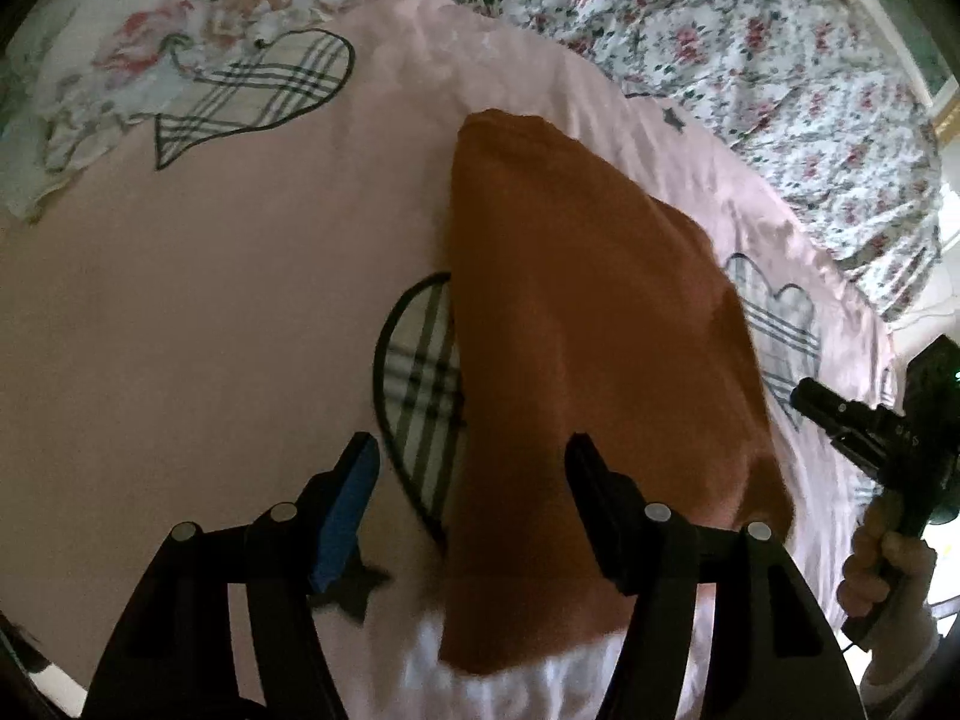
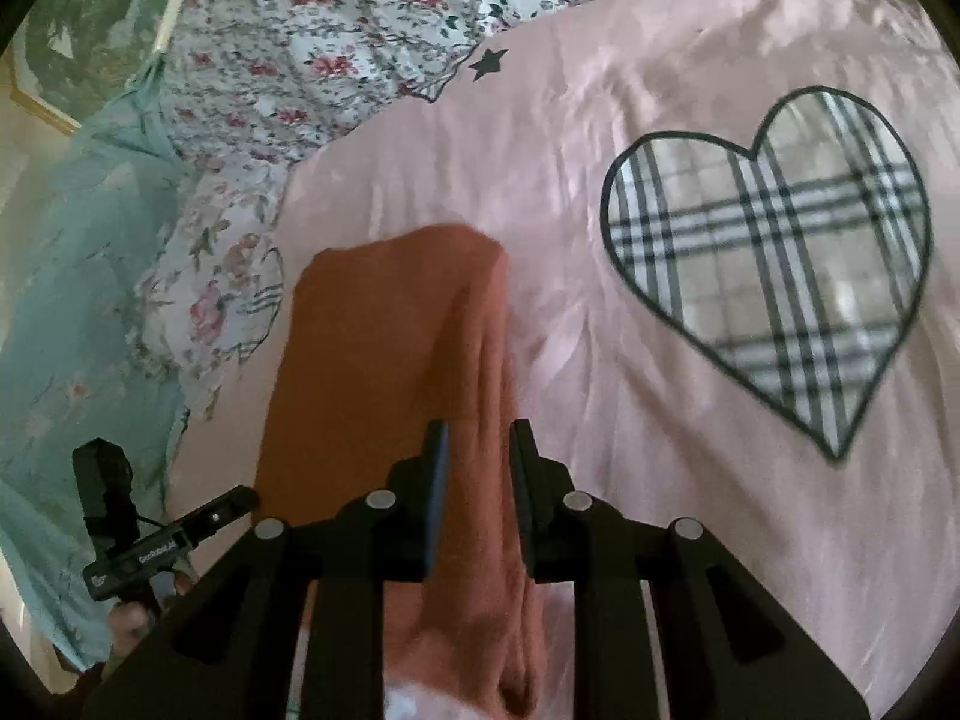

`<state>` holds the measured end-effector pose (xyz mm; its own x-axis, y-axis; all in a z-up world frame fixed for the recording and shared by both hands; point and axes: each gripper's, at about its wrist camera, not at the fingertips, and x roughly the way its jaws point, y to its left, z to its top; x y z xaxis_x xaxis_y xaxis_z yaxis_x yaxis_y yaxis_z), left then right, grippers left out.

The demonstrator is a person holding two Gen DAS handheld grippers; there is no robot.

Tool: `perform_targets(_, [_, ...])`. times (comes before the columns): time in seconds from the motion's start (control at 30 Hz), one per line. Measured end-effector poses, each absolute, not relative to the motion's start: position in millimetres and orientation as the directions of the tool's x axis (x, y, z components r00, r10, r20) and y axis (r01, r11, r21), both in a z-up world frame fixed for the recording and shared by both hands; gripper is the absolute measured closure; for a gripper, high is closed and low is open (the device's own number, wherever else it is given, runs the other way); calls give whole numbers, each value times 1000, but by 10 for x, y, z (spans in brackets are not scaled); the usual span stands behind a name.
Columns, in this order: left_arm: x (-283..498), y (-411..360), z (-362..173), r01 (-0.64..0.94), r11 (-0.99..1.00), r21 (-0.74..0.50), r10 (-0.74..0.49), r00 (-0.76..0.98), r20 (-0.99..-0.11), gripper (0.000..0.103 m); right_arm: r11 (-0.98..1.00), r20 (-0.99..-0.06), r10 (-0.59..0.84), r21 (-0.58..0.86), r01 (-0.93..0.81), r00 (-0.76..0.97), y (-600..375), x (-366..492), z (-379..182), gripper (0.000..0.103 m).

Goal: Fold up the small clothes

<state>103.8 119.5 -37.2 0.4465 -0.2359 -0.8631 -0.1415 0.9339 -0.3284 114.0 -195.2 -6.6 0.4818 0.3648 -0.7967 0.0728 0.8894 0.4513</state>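
Plainly both claws hang open and empty, the left gripper (image 1: 471, 480) wide and the right gripper (image 2: 480, 468) narrow, so the folded orange garment (image 1: 588, 324) rests flat near the pink bedspread's (image 1: 210, 300) floral-side edge.

The small garment (image 1: 588, 324) under my tools is a plain rust orange, with no print on it. It lies on my bed's pale pink cover (image 1: 180, 312), which is dotted with heart patches (image 2: 774, 258) filled with a beige, white and black plaid and edged in a dark outline. Small dark stars (image 2: 489, 63) are scattered on that pink too. Beyond the cover lies a white quilt (image 1: 750, 42) with a dense print of red and pink roses and green leaves. A pale turquoise fabric (image 2: 72, 276) hangs at the bed's side. My left tool (image 1: 468, 498) is black, with a blue pad (image 1: 345, 516) on one finger; my right tool (image 2: 477, 498) is black as well.
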Motion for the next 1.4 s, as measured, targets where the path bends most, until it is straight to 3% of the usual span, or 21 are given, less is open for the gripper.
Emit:
perform_targets(0.17, [732,1038,-197,-13,916,-401,-345,485,-803,51,885,-786,394,464,33,475,-1765,864,-50,81])
perform_targets(0.4, [688,712,-168,131,909,-397,-409,477,-778,54,891,-793,404,454,1,457,-1532,820,-101,81])
perform_targets(0.53, [746,713,-346,155,867,-473,-492,417,-765,54,903,-813,388,430,-3,435,-1459,894,-199,81])
perform_targets(0.6, [804,723,-518,127,887,-444,-457,391,-799,60,914,-833,357,404,24,422,-1484,953,-309,81])
perform_targets(0.67, [862,769,-698,88,896,-435,-435,368,-822,78,920,-852,335,388,56,402,-1541,1013,-438,81])
perform_targets(0.73, [888,857,-789,48,879,-475,-458,366,-810,81,913,-860,340,399,86,380,-1614,1063,-583,83])
perform_targets(0.9, [847,830,-750,49,886,-461,-444,369,-816,80,917,-856,333,392,78,395,-1631,1044,-608,83])
perform_targets(1.13, [671,735,-528,100,910,-402,-408,383,-829,61,925,-844,336,379,22,418,-1517,785,-330,81])
perform_targets(1.4, [529,735,-759,92,920,-381,-389,322,-863,58,959,-898,252,281,28,360,-1468,549,-641,81])
